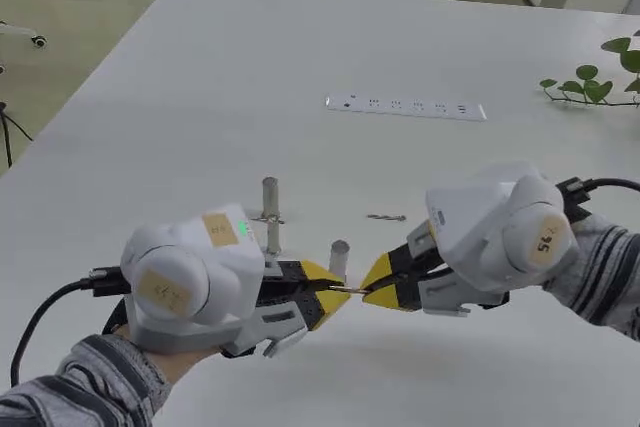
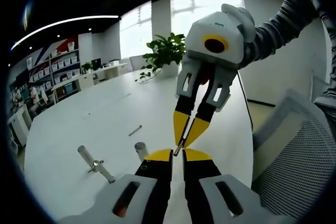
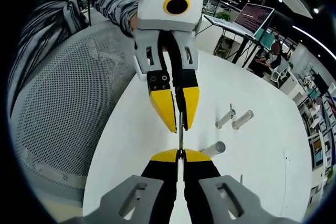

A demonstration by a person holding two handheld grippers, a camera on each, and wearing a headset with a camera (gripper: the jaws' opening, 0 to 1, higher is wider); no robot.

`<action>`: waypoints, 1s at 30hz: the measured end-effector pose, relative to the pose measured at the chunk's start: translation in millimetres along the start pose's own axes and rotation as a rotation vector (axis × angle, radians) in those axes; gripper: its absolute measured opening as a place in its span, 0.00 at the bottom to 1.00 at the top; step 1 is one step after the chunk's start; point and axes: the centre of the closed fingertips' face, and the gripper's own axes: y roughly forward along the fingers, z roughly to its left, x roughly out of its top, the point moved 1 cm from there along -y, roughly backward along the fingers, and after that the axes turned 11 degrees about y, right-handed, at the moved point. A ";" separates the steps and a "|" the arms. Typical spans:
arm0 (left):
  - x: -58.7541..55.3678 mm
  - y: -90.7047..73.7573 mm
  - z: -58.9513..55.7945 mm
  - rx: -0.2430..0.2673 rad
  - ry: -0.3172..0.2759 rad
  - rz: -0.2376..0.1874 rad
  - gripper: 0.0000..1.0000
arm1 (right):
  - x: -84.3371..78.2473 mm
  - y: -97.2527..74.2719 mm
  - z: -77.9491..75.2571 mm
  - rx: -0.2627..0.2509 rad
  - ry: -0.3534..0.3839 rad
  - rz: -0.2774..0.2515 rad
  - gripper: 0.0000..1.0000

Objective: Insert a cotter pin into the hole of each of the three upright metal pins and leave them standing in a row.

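Left gripper [image 1: 332, 295] and right gripper [image 1: 378, 289] are both clamping 1 cotter pin [image 1: 352, 290] — probably regripping; next comes aiming it into the nearest upright pin [image 1: 339, 255].

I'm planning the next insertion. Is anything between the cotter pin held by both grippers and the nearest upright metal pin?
Nothing visible. The cotter pin, held by the left gripper and right gripper, sits close beside the nearest metal pin, with only air between.
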 end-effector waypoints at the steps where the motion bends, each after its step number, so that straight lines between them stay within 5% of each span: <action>1: -1.1 0.7 1.4 0.014 -0.003 0.001 0.09 | -1.2 -0.7 -3.0 -0.013 0.003 0.003 0.00; 19: -13.2 14.0 33.0 0.240 -0.150 -0.043 0.25 | -42.2 -0.1 -43.8 -0.151 0.111 0.123 0.00; 30: -33.6 31.6 44.5 0.309 -0.207 0.014 0.26 | -53.8 8.6 -58.1 -0.168 0.139 0.158 0.00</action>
